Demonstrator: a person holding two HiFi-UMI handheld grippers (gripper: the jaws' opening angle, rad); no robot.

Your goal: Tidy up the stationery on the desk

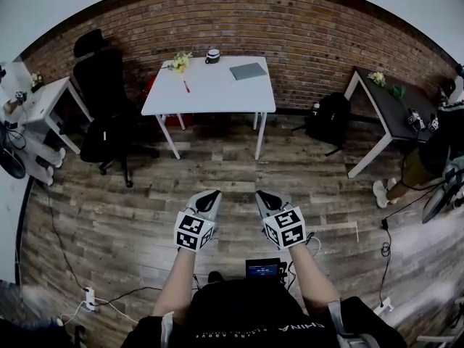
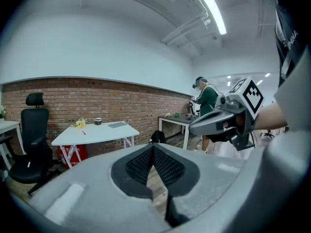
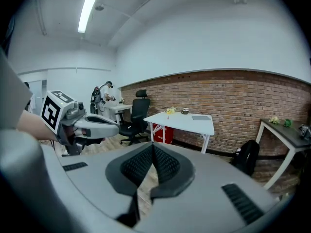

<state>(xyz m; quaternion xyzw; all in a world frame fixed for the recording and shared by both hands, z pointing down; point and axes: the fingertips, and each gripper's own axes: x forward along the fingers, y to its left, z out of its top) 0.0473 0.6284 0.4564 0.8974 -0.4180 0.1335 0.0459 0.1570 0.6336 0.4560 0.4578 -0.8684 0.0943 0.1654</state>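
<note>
- Left gripper (image 1: 209, 195): jaws clenched together, nothing between them.
- Right gripper (image 1: 264, 196): likewise clamped shut and empty, just beside the left.
- Plank floor (image 1: 217, 169): under both grippers, running ahead.
- White desk (image 1: 217, 96): well ahead of both grippers, out of reach. It bears a red pen (image 1: 185, 86), grey pad (image 1: 248, 70), small round container (image 1: 212, 55) and yellow flowers (image 1: 180, 61), all spread apart.
- Progress, as judged: tidying not begun; approach and every item left to do.
- Black office chair (image 1: 101, 100): ahead, left.
- Black backpack (image 1: 330, 118): ahead, right.
- Brick wall (image 1: 304, 27): farthest.
</note>
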